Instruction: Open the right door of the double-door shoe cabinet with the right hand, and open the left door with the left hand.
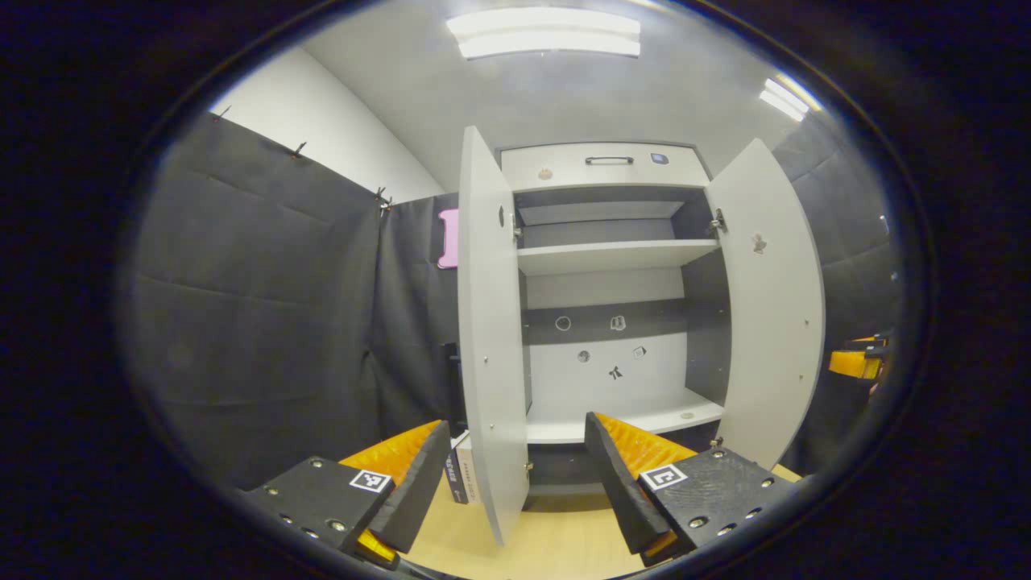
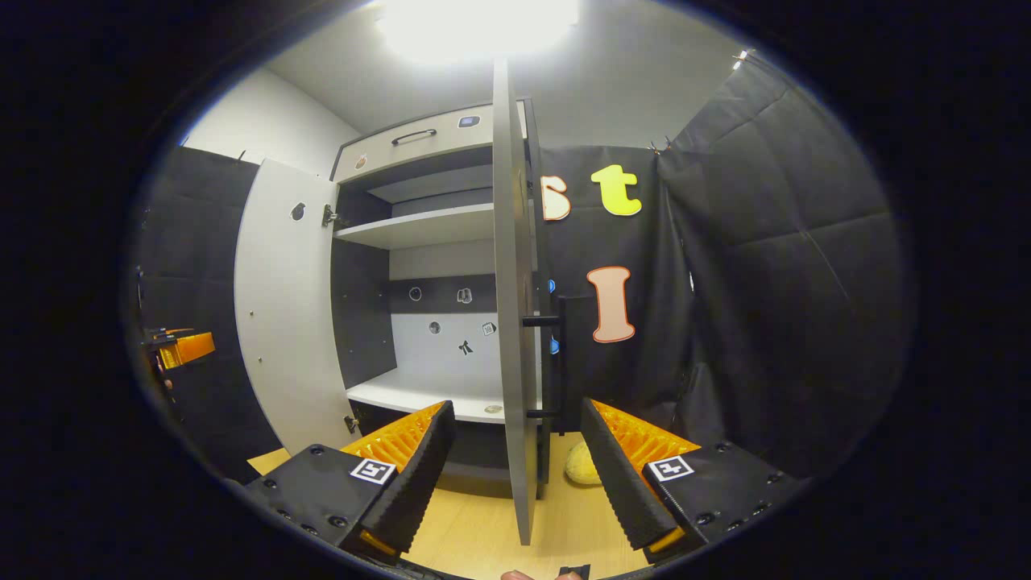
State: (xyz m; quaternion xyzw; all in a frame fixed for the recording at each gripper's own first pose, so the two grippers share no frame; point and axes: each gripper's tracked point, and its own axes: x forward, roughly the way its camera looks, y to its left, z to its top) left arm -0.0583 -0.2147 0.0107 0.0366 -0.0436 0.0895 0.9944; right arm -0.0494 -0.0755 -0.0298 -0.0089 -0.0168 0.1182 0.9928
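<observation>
You had both doors of the shoe cabinet (image 1: 604,169) swung out toward you, and the cabinet stood on the light wooden floor (image 1: 556,548) against the black booth wall.

In the left gripper view, your left gripper (image 1: 515,475) had its fingers spread wide and closed on nothing. The free edge of the left door (image 1: 487,338) stood edge-on between the two fingers; I could not tell whether either finger touched it. The right door (image 1: 769,306) stood open at the cabinet's other side, its inner face turned to the camera. Inside, an upper shelf (image 1: 612,256) and a bottom shelf (image 1: 628,419) lay bare except for a small round item near the bottom shelf's front edge, too small to make out. A dark box-like item (image 1: 459,475) stood on the floor just beside the left door's lower edge.

In the right gripper view, your right gripper (image 2: 515,463) also had its fingers wide apart, gripping nothing. The right door (image 2: 511,322) stood edge-on between them, and its dark bar handle (image 2: 560,362) sat on the door's outer face, above the right-hand finger and apart from it. A pale rounded object (image 2: 581,466) lay on the floor behind that door. The left door (image 2: 286,314) showed open farther off, with your left gripper (image 2: 181,348) beyond its outer edge.
</observation>
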